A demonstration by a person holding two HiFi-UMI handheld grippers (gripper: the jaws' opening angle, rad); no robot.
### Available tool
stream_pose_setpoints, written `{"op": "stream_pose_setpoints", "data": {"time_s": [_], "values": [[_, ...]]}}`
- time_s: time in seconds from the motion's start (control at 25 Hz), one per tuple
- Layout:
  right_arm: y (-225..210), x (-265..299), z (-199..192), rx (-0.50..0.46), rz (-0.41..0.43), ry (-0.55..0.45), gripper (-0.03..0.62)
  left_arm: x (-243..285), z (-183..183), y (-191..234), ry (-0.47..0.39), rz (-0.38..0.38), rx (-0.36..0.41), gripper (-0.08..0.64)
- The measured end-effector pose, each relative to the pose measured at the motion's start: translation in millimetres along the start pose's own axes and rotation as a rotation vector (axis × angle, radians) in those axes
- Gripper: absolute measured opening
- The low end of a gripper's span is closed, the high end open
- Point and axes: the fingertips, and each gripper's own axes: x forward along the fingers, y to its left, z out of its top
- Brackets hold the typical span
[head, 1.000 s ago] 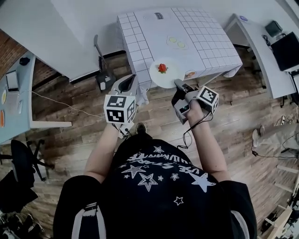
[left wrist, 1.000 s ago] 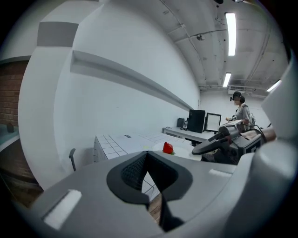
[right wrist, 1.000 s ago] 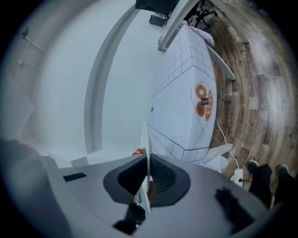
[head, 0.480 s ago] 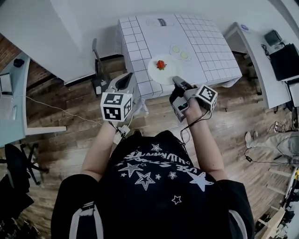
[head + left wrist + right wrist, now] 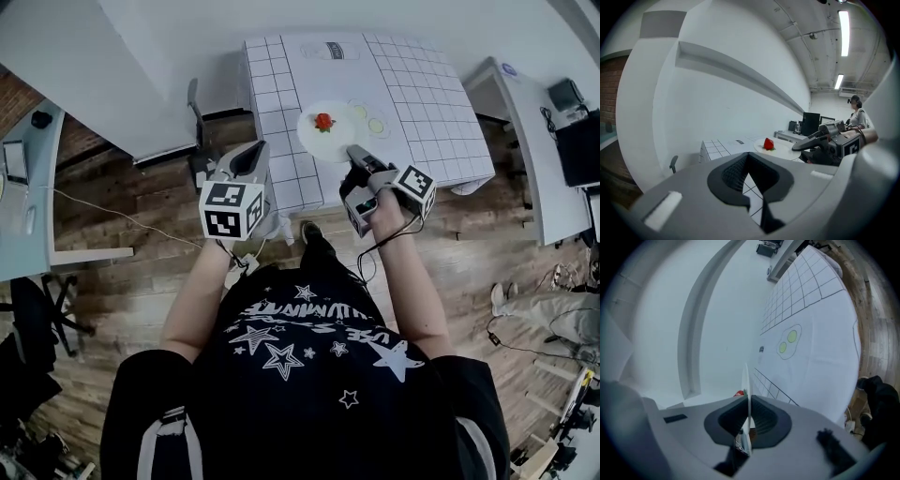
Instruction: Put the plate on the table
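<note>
My right gripper clenched the plate by its rim at 5 o'clock, over the table, 1 strawberry on it. My left gripper was closed, empty.

Left gripper jaws together, empty; strawberry on plate beyond.

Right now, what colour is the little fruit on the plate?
Red. The strawberry on the plate shows best in the left gripper view.

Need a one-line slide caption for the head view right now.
Right gripper holds a white plate with a strawberry over the gridded table.
</note>
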Motion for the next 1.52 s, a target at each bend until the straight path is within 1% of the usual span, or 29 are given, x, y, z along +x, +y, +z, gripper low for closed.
{"op": "stream_pose_setpoints", "data": {"time_s": [0.08, 0.2, 0.4, 0.48, 0.6, 0.72, 0.8, 0.96, 1.24, 1.52], "values": [[3.1, 13.9, 7.3, 0.002, -0.005, 0.030, 0.020, 7.9, 6.4, 5.7, 0.001, 0.023, 0.005, 0.009], [9.0, 35.0, 26.7, -0.010, 0.025, 0.066, 0.020, 20.6, 19.4, 10.9, -0.007, 0.052, 0.020, 0.009], [17.5, 69.0, 57.8, -0.024, 0.018, 0.109, 0.020, 53.7, 34.1, 25.2, -0.009, 0.099, -0.009, 0.009], [18.3, 86.9, 69.3, -0.019, 0.036, 0.129, 0.020, 68.6, 38.3, 30.5, -0.003, 0.120, 0.013, 0.009], [14.9, 109.4, 83.6, -0.019, 0.024, 0.161, 0.020, 87.5, 44.9, 35.5, -0.002, 0.153, 0.050, 0.009], [15.5, 133.4, 97.6, -0.048, 0.022, 0.187, 0.020, 104.5, 49.9, 42.7, -0.007, 0.175, 0.029, 0.009], [16.9, 150.0, 104.8, -0.051, 0.025, 0.206, 0.020, 114.2, 53.2, 51.8, -0.007, 0.201, 0.009, 0.009], [14.9, 181.9, 115.3, -0.042, 0.032, 0.251, 0.020, 131.9, 59.2, 71.0, -0.009, 0.257, -0.026, 0.009], [-1.4, 227.8, 128.2, -0.033, 0.036, 0.299, 0.020, 159.8, 58.5, 88.7, 0.018, 0.307, -0.024, 0.009], [-24.3, 264.6, 121.5, -0.036, -0.004, 0.364, 0.020, 175.4, 48.0, 102.5, 0.040, 0.353, -0.075, 0.009]]}}
